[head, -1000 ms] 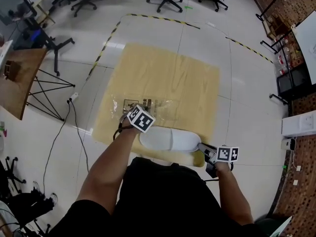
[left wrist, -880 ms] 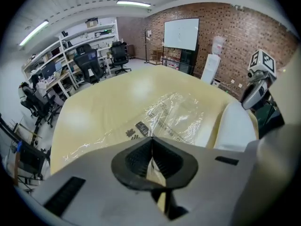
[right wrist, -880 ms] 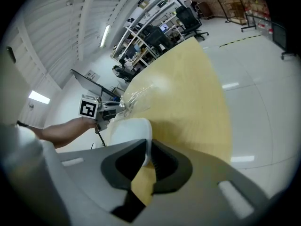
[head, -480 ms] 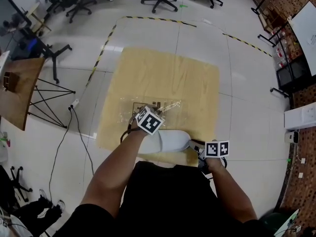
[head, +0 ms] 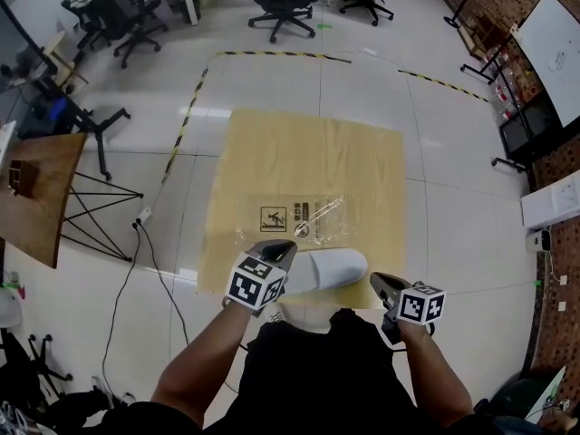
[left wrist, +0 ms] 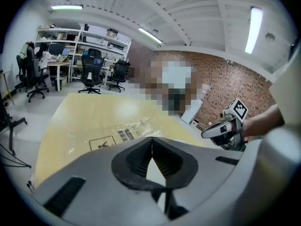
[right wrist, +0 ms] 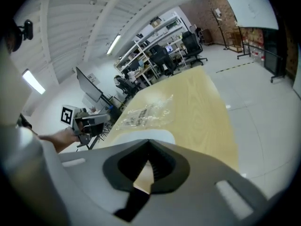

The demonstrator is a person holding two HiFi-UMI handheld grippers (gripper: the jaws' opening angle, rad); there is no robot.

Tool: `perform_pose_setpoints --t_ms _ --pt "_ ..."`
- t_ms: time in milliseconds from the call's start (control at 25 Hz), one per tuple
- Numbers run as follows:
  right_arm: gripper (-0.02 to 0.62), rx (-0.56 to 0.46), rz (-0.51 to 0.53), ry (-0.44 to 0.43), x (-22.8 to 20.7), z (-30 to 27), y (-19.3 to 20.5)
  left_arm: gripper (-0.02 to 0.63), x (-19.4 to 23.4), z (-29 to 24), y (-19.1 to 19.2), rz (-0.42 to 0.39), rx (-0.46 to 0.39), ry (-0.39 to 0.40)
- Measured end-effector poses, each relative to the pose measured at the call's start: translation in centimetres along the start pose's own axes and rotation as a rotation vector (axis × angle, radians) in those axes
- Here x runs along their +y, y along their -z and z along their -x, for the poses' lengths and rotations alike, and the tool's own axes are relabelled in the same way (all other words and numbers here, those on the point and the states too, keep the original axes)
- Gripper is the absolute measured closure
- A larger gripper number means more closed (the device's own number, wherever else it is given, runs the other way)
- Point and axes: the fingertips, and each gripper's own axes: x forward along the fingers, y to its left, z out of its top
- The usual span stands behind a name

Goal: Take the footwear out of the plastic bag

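The left gripper (head: 275,249) is clenched on nothing, its jaws pressed together, and hovers over the near edge of the tan mat (head: 362,170). The right gripper (head: 380,283) is likewise clamped empty, at the mat's near right corner. Between them the white shoe (head: 331,265) lies out of its wrapping on the mat's near edge, its heel end just beside the left gripper. The clear plastic bag (head: 304,214) lies flat nearer the mat's middle, beyond the shoe.
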Motion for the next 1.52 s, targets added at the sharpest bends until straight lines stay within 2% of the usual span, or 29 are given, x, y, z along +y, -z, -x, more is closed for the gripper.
perform_pose_setpoints --t_ms 120,280,400,480,640,840,1040,1240,1360,1520 --pt "0.594 -0.066 0.034 -0.034 3.8 0.1 0.5 0.599 -2.2 2.8 3.1 0.039 0.024 0.043" --pt "0.594 -0.032 0.107 -0.084 8.1 -0.3 2.1 0.6 -4.0 5.6 6.1 0.12 0.068 0.033" --pt "0.594 -0.043 0.205 -0.104 10.5 1.5 2.6 0.6 -6.0 7.7 6.5 0.108 0.03 0.008" --pt "0.594 -0.07 0.26 -0.102 11.2 3.2 2.3 0.6 -7.0 9.0 6.2 0.086 -0.019 -0.037" --pt "0.594 -0.13 0.333 -0.129 11.9 8.5 1.8 0.6 -10.3 11.2 5.4 0.106 -0.139 -0.138" --pt "0.594 -0.185 0.375 -0.179 11.2 15.9 5.0 0.6 -18.2 12.7 6.2 0.151 -0.232 -0.183" --pt "0.594 -0.17 0.352 -0.212 9.0 20.3 11.3 0.6 -26.2 13.7 10.3 0.149 -0.222 -0.227" --pt "0.594 -0.154 0.342 -0.261 8.7 22.6 15.0 0.6 -31.6 15.1 14.3 0.125 -0.151 -0.255" --pt "0.594 -0.16 0.347 -0.273 9.6 23.4 15.8 0.6 -32.0 16.8 14.8 0.106 -0.137 -0.276" --pt "0.594 -0.171 0.362 -0.267 10.9 23.7 16.2 0.6 -30.7 19.0 13.7 0.11 -0.17 -0.293"
